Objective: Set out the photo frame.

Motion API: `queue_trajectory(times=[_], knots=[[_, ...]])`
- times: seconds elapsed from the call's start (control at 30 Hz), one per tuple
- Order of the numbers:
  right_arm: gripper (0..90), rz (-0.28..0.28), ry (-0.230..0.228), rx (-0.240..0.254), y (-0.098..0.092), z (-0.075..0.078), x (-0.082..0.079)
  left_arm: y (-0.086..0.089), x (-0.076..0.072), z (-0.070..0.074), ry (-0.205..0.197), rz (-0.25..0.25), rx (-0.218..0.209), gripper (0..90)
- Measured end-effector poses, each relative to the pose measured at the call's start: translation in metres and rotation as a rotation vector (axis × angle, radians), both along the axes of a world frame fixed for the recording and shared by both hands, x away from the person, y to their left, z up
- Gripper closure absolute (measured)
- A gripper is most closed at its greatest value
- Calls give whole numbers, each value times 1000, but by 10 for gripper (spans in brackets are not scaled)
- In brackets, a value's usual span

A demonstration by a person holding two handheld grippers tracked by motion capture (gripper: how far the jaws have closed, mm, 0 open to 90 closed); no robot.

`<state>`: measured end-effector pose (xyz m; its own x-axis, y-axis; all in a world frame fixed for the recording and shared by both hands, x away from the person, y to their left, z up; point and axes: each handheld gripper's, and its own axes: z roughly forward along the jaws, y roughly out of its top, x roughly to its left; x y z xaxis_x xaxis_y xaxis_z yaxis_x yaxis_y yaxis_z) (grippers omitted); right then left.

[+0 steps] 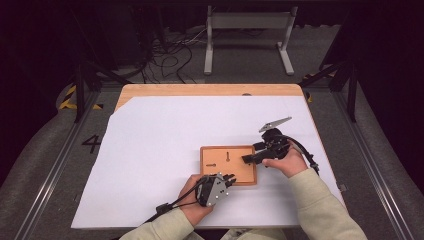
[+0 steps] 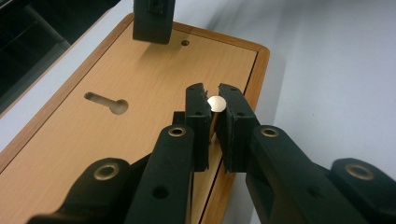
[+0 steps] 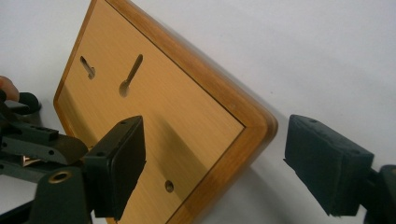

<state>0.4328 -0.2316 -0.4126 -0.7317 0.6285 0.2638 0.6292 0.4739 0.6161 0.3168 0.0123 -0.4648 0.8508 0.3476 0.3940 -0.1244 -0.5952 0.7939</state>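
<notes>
A flat wooden board with a raised rim lies on the white sheet, right of centre. It has two keyhole slots and a small round hole. My left gripper reaches over the board's near rim. In the left gripper view, my left gripper is shut on a small round silvery piece, held just above the board. My right gripper comes in from the right. It stands open with one pad over the board and the other beyond the rim's rounded corner.
A white sheet covers most of the wooden table. Behind the table stands a grey metal frame, with loose cables on the floor. Dark rails run along both sides. The right gripper's jaw shows over the board's far end.
</notes>
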Motion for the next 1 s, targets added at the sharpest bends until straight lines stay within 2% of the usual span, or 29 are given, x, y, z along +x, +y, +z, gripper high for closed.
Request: queue_trajectory(times=[0.13, 0.37, 0.53, 0.7, 0.77, 0.9, 1.0], knots=[[202, 20, 23, 1, 8, -5, 5, 0, -1, 0, -13, 1, 6, 830], [195, 30, 81, 40, 11, -13, 11, 1, -1, -1, -10, -5, -3, 829], [212, 43, 85, 32, 16, -13, 8, 1, -1, -1, -12, -9, -1, 828], [247, 39, 103, 43, 13, -12, 10, 1, -1, -1, -8, -10, -4, 825], [305, 32, 123, 62, 9, -10, 10, 2, -1, -2, -5, -14, -16, 816], [355, 37, 125, 82, 5, -4, 9, 3, -2, -2, 11, -31, -11, 798], [382, 58, 106, 81, 3, 0, 6, 4, -2, 1, 47, -39, -13, 782]])
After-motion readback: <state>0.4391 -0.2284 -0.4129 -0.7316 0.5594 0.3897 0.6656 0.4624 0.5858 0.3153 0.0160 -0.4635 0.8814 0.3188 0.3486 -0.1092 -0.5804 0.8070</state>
